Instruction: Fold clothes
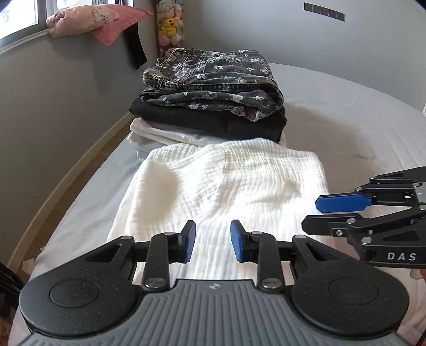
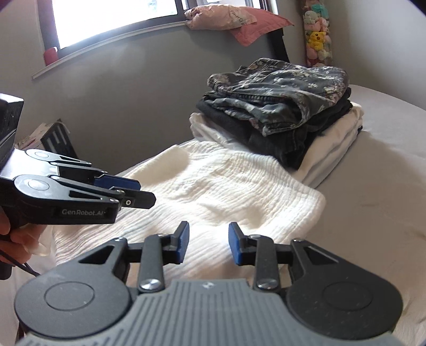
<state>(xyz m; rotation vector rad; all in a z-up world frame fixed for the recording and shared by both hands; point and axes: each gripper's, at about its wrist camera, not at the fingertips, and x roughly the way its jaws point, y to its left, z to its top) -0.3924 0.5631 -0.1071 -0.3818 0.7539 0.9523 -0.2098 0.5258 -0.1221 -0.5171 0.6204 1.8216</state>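
Note:
A folded white crinkled garment (image 1: 221, 186) (image 2: 213, 186) lies flat on the grey bed sheet (image 1: 359, 127) (image 2: 378, 191). Just behind it sits a stack of folded clothes, with floral jeans (image 1: 213, 77) (image 2: 279, 90) on top of a black garment (image 1: 199, 117) and white pieces (image 1: 159, 133). My left gripper (image 1: 213, 234) (image 2: 146, 191) hovers over the garment's near left part, jaws apart and nothing between them. My right gripper (image 2: 209, 237) (image 1: 314, 213) hovers over the near right part, also open and holding nothing.
The grey wall (image 1: 53, 106) and a strip of floor (image 1: 87, 165) run along the bed's left side. A pink pillow (image 1: 87, 21) rests on the window sill and plush toys (image 1: 170, 24) hang in the corner. A person's hand (image 2: 18, 237) holds the left gripper.

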